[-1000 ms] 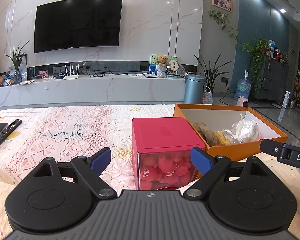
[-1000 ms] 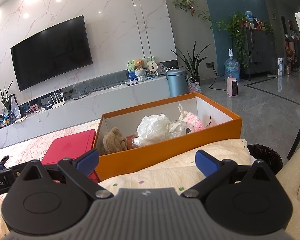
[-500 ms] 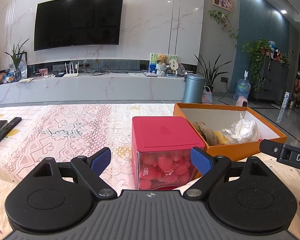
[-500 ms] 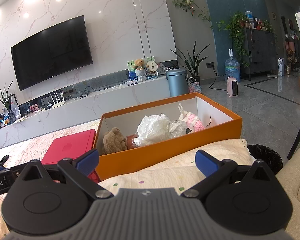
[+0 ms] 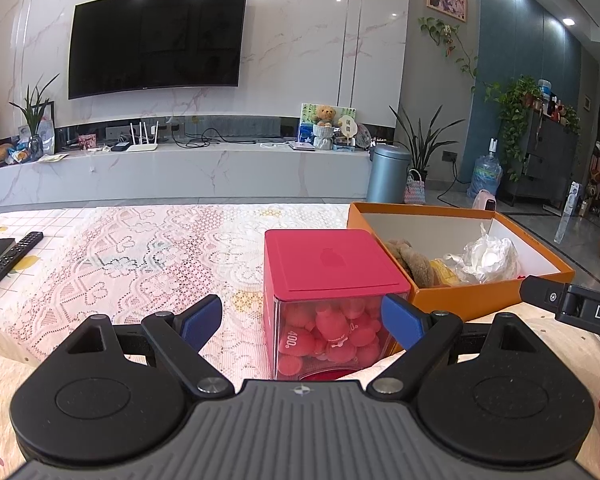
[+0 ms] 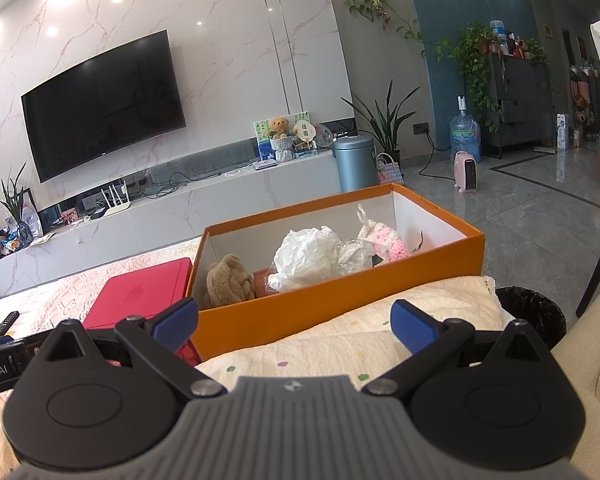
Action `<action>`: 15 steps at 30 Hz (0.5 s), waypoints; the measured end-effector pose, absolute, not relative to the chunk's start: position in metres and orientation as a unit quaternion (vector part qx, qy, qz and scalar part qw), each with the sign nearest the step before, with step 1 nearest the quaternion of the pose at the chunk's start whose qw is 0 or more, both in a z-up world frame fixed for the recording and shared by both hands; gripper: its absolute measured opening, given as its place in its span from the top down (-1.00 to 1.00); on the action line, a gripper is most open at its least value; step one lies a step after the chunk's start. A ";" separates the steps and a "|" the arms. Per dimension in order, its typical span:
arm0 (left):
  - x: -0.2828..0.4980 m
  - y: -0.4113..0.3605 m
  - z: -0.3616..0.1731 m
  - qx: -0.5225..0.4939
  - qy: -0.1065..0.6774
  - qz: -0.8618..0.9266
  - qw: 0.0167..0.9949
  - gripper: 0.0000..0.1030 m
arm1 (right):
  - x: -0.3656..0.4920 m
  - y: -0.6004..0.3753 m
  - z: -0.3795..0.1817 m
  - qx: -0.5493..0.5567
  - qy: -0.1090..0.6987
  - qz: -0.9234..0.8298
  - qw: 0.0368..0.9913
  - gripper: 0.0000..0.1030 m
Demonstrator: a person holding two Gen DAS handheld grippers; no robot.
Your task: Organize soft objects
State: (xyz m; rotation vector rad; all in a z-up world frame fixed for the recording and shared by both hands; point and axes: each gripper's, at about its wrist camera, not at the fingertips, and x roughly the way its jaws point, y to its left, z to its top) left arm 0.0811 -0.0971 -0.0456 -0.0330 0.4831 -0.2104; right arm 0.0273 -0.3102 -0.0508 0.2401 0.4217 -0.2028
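Observation:
An orange box [image 6: 340,304] holds a brown plush toy [image 6: 228,280], a white crumpled bag [image 6: 308,252] and a pink-and-white knitted toy [image 6: 384,242]. It also shows in the left wrist view [image 5: 476,296]. A clear box with a red lid [image 5: 324,264], full of pink soft pieces, stands left of it. My left gripper [image 5: 302,318] is open and empty, just before the red-lidded box. My right gripper [image 6: 294,322] is open and empty, before the orange box.
A lace cloth [image 5: 140,248] covers the table. A remote control [image 5: 10,258] lies at its left edge. A cream quilt [image 6: 340,344] lies in front of the boxes. A black waste bin [image 6: 532,312] stands at the right.

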 end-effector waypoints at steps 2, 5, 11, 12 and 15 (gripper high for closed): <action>0.081 -0.097 -0.045 -0.017 0.239 -0.104 0.965 -1.00 | 0.028 -0.310 -0.051 0.120 0.209 -0.100 0.965 -0.95; 0.081 -0.097 -0.045 -0.017 0.239 -0.104 0.965 -1.00 | 0.028 -0.310 -0.052 0.120 0.209 -0.100 0.965 -0.95; 0.081 -0.097 -0.045 -0.017 0.239 -0.105 0.965 -1.00 | 0.028 -0.310 -0.052 0.121 0.210 -0.099 0.965 -0.95; 0.081 -0.097 -0.045 -0.017 0.239 -0.105 0.965 -1.00 | 0.028 -0.310 -0.052 0.121 0.211 -0.099 0.965 -0.95; 0.080 -0.097 -0.047 -0.020 0.240 -0.109 0.965 -1.00 | 0.029 -0.310 -0.052 0.123 0.212 -0.099 0.964 -0.95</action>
